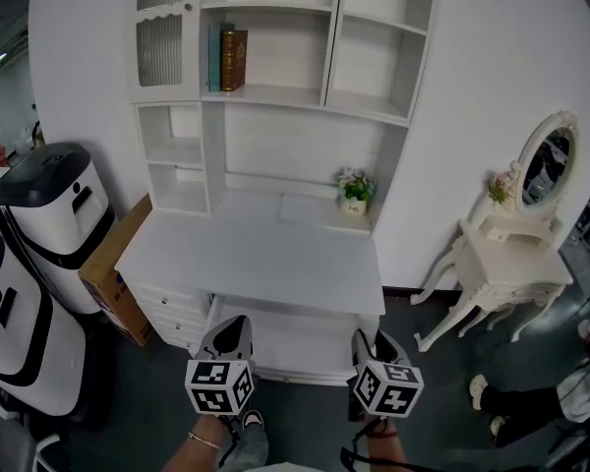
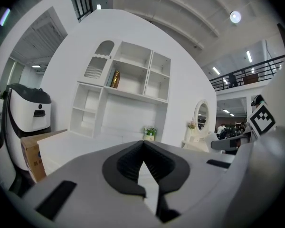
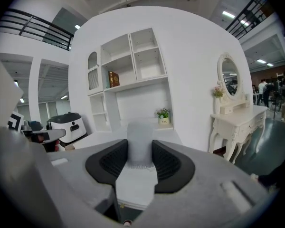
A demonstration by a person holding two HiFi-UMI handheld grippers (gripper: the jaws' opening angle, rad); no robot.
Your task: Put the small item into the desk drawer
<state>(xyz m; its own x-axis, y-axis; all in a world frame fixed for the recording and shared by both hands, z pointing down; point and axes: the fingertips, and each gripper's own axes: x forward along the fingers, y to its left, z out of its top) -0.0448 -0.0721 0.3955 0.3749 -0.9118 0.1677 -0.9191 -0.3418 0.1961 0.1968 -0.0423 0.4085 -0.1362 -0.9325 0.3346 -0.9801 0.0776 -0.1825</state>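
A white desk (image 1: 256, 254) with a shelf hutch stands against the wall. Below its top, a wide white drawer (image 1: 295, 347) sticks out toward me, and both grippers hang just in front of it. My right gripper (image 1: 374, 340) (image 3: 140, 148) is shut on a small pale grey block (image 3: 140, 139) that stands upright between its dark pads. In the head view the block is hidden. To its left, my left gripper (image 1: 234, 327) (image 2: 143, 148) is shut, pads meeting at the tip with nothing between them.
A stack of small drawers (image 1: 172, 315) sits under the desk's left side. A potted plant (image 1: 355, 191) stands at the back of the desk top. Two white machines (image 1: 49, 205) and a cardboard box (image 1: 113, 264) stand left. A vanity table (image 1: 511, 264) and a person's legs (image 1: 531, 396) are right.
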